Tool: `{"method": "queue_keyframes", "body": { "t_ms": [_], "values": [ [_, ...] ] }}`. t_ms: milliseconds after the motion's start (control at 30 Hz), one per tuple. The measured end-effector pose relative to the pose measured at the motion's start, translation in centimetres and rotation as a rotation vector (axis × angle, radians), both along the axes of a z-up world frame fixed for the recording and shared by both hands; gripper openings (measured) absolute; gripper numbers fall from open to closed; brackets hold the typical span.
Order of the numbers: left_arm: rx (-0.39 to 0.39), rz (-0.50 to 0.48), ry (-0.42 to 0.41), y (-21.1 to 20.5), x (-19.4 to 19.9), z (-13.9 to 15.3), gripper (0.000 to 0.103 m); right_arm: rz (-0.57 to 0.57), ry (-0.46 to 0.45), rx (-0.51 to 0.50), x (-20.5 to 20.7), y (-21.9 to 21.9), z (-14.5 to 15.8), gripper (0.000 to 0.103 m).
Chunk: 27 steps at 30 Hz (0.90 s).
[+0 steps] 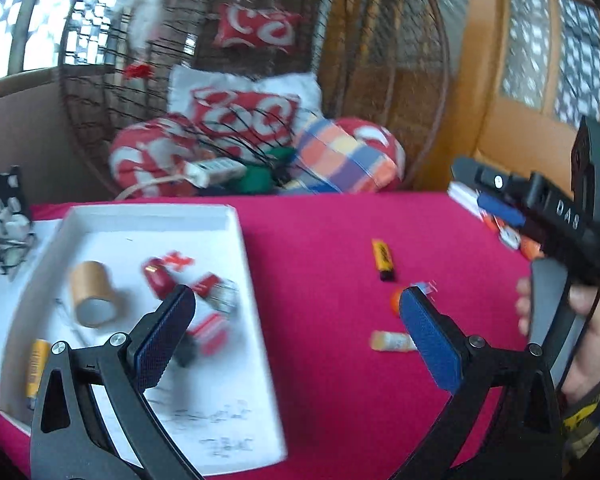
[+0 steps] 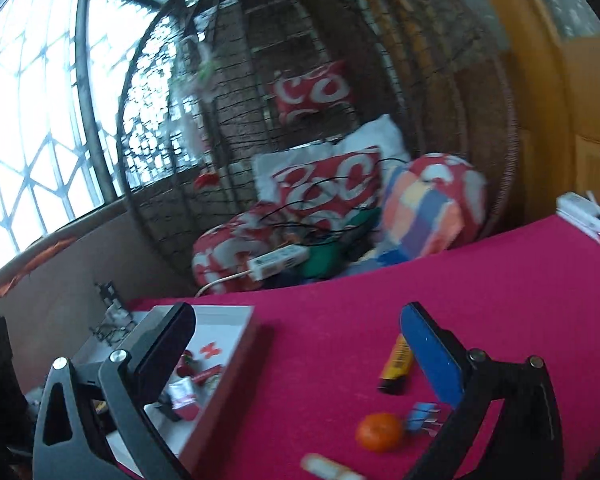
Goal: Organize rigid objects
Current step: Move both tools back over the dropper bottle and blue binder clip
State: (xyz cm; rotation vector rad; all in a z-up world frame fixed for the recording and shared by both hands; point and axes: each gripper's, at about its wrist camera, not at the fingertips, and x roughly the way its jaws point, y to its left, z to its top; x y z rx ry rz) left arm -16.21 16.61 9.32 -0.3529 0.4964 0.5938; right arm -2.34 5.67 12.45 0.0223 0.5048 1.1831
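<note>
A white tray (image 1: pixel 236 240) lies on the left of the magenta table and holds a cardboard tape roll (image 1: pixel 92 300), red items and a yellow lighter (image 1: pixel 36 372). On the cloth lie a yellow-orange lighter (image 1: pixel 383 260), an orange ball (image 2: pixel 379 432), a blue binder clip (image 2: pixel 422 420) and a pale tube (image 1: pixel 392 341). My left gripper (image 1: pixel 296 320) is open and empty, above the tray's right edge. My right gripper (image 2: pixel 296 336) is open and empty, above the cloth between the tray (image 2: pixel 236 356) and the lighter (image 2: pixel 396 368); its body shows in the left wrist view (image 1: pixel 560 216).
A wicker hanging chair (image 1: pixel 380 80) with red and checked cushions stands behind the table. A white box with small items (image 1: pixel 500 220) sits at the table's right edge. A black-and-white ornament (image 1: pixel 4 220) stands left of the tray. An orange door (image 1: pixel 540 60) is at the right.
</note>
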Motion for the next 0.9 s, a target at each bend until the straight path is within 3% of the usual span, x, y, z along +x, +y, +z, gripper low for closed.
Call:
{"method": "queue_keyframes", "body": {
  "t_ms": [300, 467, 700, 900],
  "values": [
    [-0.013, -0.104, 0.123, -3.5, 5.9, -2.8, 0.103, -0.065, 0.027, -0.044, 4.7, -3.9, -2.3, 0.103],
    [-0.012, -0.135, 0.190, -5.1, 8.6, -4.6, 0.103, -0.028, 0.030, -0.102, 6.8, -4.9, -3.4, 0.103],
    [-0.050, -0.139, 0.241, -5.2, 11.0, -6.8, 0.103, 0.125, -0.046, -0.277, 8.0, -4.3, -5.8, 0.103],
    [-0.102, -0.101, 0.267, -4.2, 11.8, -8.5, 0.103, 0.278, -0.238, -0.444, 6.0, -2.3, -8.1, 0.103]
  ]
}}
